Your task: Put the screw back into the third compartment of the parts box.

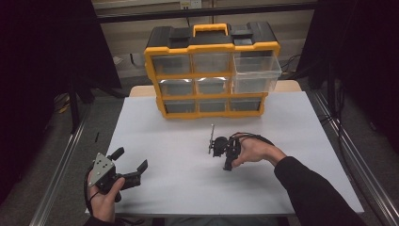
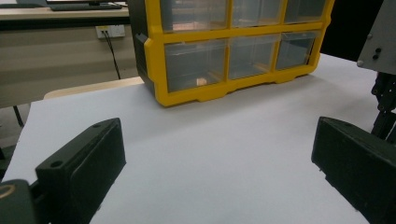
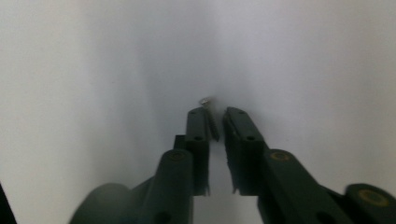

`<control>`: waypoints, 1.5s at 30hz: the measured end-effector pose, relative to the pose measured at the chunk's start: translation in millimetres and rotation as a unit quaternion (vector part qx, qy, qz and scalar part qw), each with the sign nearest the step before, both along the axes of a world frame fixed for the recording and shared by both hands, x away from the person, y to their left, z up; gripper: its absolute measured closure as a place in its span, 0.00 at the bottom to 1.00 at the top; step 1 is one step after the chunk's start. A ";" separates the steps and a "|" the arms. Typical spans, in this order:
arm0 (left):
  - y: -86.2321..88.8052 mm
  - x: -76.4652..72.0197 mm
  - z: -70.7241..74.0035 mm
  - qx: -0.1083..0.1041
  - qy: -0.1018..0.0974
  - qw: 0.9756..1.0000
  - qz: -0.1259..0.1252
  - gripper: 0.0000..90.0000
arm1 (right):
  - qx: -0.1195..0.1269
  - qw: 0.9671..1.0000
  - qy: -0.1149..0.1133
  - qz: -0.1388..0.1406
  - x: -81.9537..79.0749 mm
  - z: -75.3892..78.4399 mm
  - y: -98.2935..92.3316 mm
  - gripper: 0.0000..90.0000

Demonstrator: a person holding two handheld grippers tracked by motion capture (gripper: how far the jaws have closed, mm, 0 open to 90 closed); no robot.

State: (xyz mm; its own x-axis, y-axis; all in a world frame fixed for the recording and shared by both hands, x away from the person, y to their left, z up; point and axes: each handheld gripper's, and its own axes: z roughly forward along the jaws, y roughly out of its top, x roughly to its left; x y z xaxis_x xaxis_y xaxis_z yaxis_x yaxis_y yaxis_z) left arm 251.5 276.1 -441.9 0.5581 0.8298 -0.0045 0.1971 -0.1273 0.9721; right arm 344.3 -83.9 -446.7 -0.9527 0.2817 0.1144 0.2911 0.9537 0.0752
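Steel screw (image 3: 208,116) between right tool (image 3: 215,122) tips — touching.

A drawer organizer (image 1: 211,70) stands at the far middle of the counter (image 1: 179,188). Its top right drawer (image 1: 256,73) juts toward the near side. Near left sits the left hand-held gripper (image 1: 131,163); right of centre, the right hand-held gripper (image 1: 212,143) with a screw (image 3: 210,119) between its jaws.

White table (image 1: 179,188) bare between left gripper (image 1: 128,165) and right gripper (image 1: 215,146): wide free lane. Yellow organizer (image 1: 211,70) blocks far edge, upright; top-right drawer (image 1: 256,73) juts forward over table. Open strip on either side of organizer. Small screw (image 3: 209,116) between right jaws, perhaps touching left pad.
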 end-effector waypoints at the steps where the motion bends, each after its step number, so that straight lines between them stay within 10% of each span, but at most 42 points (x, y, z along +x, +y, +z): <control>1: -0.1 -0.1 0.0 0.000 0.000 1.000 0.001 0.03 | -0.001 1.000 0.003 -0.002 1.5 0.1 -0.4 0.92; 21: 0.4 0.2 -0.1 0.000 0.000 1.000 0.001 0.03 | 0.006 1.000 0.020 -0.016 7.7 0.5 -3.0 0.97; 45: 0.3 0.3 0.1 0.001 -0.001 1.000 0.002 0.03 | 0.087 0.996 -0.013 -0.028 6.3 56.0 -9.2 0.97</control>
